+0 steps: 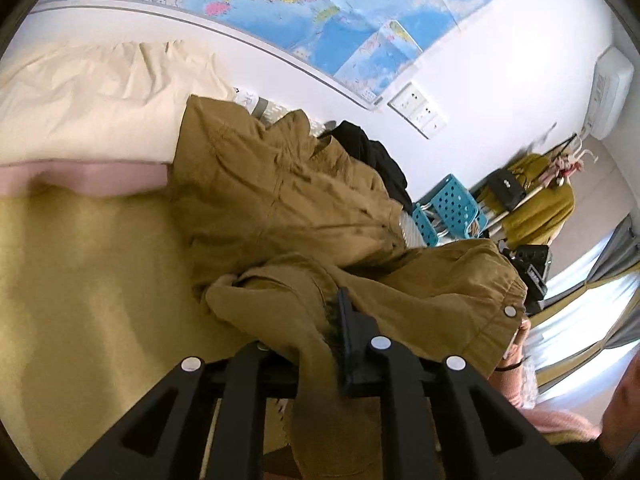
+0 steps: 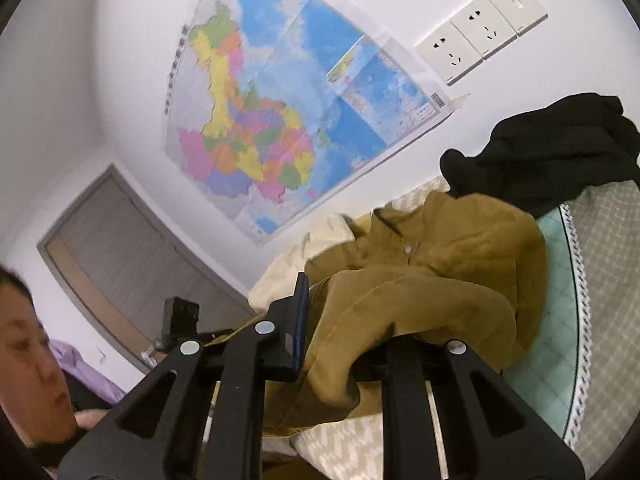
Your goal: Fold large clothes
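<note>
A large mustard-brown jacket [image 1: 280, 200] lies crumpled on a bed with a yellow-green sheet [image 1: 92, 272]. My left gripper [image 1: 320, 332] is shut on a fold of the jacket and lifts it off the bed; cloth drapes over the fingers and hides one of them. In the right wrist view the same jacket [image 2: 460, 248] hangs bunched, with its collar and a button showing. My right gripper [image 2: 336, 320] is shut on another fold of the jacket; cloth covers its right finger.
A black garment [image 2: 552, 148] lies beyond the jacket by the wall. A cream blanket [image 1: 92, 92] and a pink one [image 1: 80, 176] lie at the bed's far side. A map [image 2: 272, 120], wall sockets [image 2: 480, 28], a blue chair [image 1: 452, 204] and a clothes rack [image 1: 536, 196] stand around.
</note>
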